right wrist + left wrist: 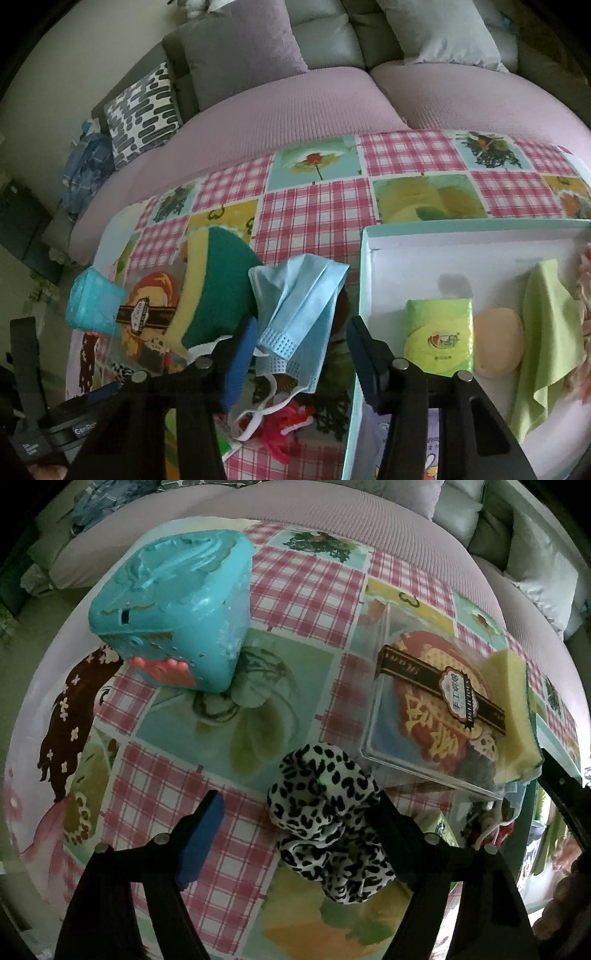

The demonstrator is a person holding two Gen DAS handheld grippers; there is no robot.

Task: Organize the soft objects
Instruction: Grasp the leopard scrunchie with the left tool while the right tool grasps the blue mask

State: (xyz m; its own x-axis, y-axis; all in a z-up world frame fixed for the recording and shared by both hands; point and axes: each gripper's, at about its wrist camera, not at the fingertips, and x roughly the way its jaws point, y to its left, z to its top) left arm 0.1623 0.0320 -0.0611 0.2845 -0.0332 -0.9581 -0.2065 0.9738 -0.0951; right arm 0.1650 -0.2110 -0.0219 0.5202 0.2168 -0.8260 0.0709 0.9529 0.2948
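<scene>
In the left wrist view my left gripper is open, with a black-and-white leopard-print scrunchie lying on the table between its fingers, against the right one. In the right wrist view my right gripper is open around a blue face mask that lies crumpled between its fingers. A yellow and green sponge rests on a clear plastic box. A white tray at the right holds a green tissue pack, a beige puff and a green cloth.
A turquoise toy case stands at the table's far left. Red fuzzy wire lies under the mask's ear loops. The checked patchwork tablecloth covers the table. A pink sofa with cushions runs behind it.
</scene>
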